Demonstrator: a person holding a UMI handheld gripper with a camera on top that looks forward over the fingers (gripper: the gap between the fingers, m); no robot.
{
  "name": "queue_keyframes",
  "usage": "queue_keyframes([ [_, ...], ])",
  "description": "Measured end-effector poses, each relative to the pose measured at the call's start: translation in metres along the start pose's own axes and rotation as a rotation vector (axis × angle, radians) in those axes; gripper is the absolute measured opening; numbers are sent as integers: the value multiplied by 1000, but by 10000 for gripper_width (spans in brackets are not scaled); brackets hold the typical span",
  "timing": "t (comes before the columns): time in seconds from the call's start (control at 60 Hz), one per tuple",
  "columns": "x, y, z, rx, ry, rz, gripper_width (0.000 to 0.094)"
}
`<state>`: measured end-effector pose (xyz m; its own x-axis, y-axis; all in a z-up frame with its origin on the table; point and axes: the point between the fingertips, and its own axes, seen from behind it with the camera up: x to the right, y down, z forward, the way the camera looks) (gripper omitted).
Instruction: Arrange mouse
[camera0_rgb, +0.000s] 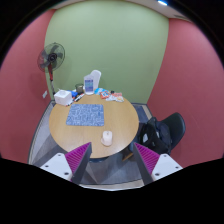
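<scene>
While I had the gripper (112, 160) hanging back from the round wooden table (125, 128), its fingers stood spread apart with nothing between them, the magenta pads (79, 156) facing each other across the near rim of the table. So, released, not holding anything.

Honestly I couldn't pick out the mouse for sure from that far back. A small pale object (107, 138) sat on the tabletop just beyond the fingers, roughly centred between them, and that could have been it, but it was too small to tell.

Further on, a blue patterned mat (85, 116) lay near the middle of the table. Past the mat, along the far edge, there was a clutter of stuff: a white box (64, 96), a tall pale container (94, 81), and some smaller bits I couldn't make out. A standing fan (51, 58) stood behind the table against the red wall, and a black chair (163, 131) sat just beside the table.
</scene>
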<state>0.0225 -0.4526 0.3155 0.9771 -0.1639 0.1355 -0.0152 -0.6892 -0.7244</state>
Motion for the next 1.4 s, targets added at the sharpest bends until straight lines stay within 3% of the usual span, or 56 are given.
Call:
queue_keyframes([
  [0.367,-1,66,40,-42,-2,77,839],
  [0.45,-1,95,74,-17,-12,98,842],
  [0.633,-14,102,170,103,-34,80,840],
  [0.9,-41,81,316,125,-91,68,823],
  [1.1,-37,70,377,127,-96,108,712],
  [1.233,-37,70,395,123,-123,108,542],
  [1.4,-36,69,397,125,-120,91,438],
])
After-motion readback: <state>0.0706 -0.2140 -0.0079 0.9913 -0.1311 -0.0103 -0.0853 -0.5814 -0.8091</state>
